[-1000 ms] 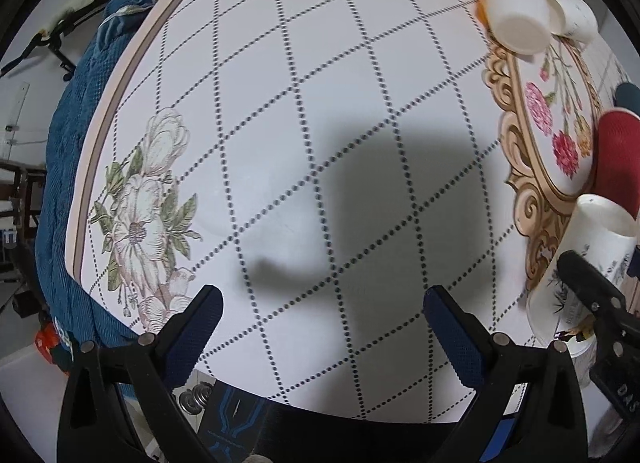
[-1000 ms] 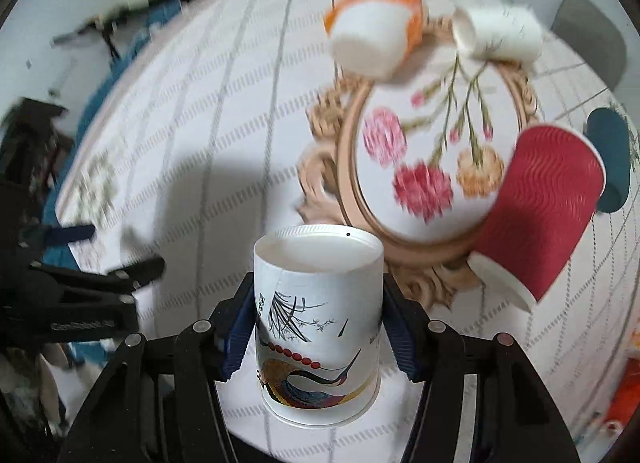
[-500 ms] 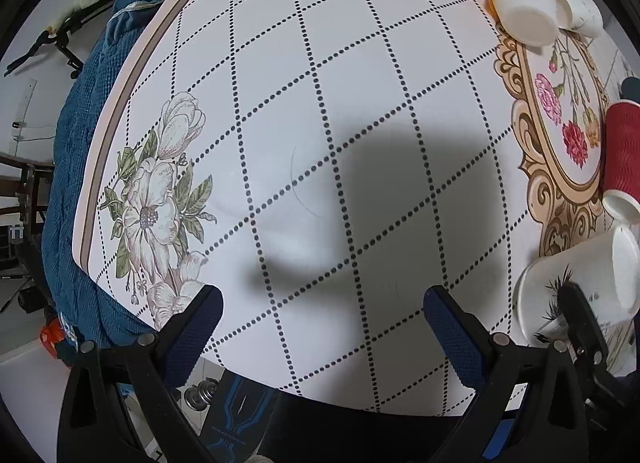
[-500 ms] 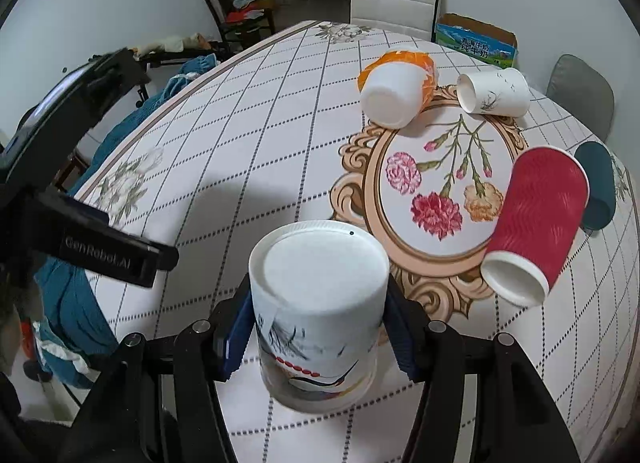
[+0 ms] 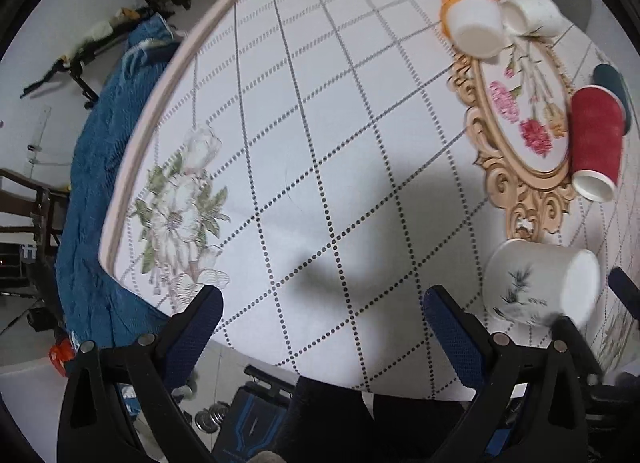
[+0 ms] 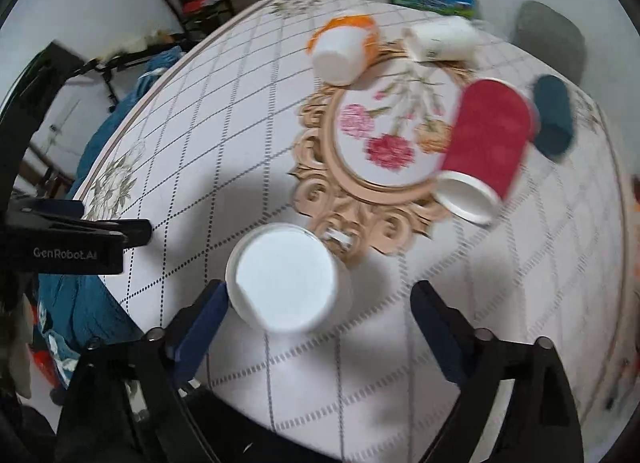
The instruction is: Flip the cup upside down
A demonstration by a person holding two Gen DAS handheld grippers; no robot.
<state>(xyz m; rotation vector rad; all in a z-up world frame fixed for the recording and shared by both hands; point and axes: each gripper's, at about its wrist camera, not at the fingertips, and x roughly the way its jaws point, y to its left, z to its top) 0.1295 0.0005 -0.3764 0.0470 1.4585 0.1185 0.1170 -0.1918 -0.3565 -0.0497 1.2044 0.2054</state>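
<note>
Right wrist view was showing the white printed cup [image 6: 286,277] with its flat bottom facing up, so it looked to have been set down inverted on the bench [image 6: 224,135], near the front edge and just short of the gold-framed floral print. The right hand-held gripper [image 6: 316,317] was spread wide; the left pad sat right beside the cup wall, though contact couldn't be confirmed through the blur, and the right pad was well apart from it. That spacing was probably a release, with the flip itself judged basically done. Oddly, in the left wrist view the cup [image 5: 540,283] looked tipped sideways, likely just fisheye warp at the frame edge. The left hand-held gripper [image 5: 320,327] was held spread over bare bench, nothing between its pads, presumably kept out of the way. A red cup [image 6: 484,151] and an orange cup [image 6: 344,51] were lying on their sides further back.
</note>
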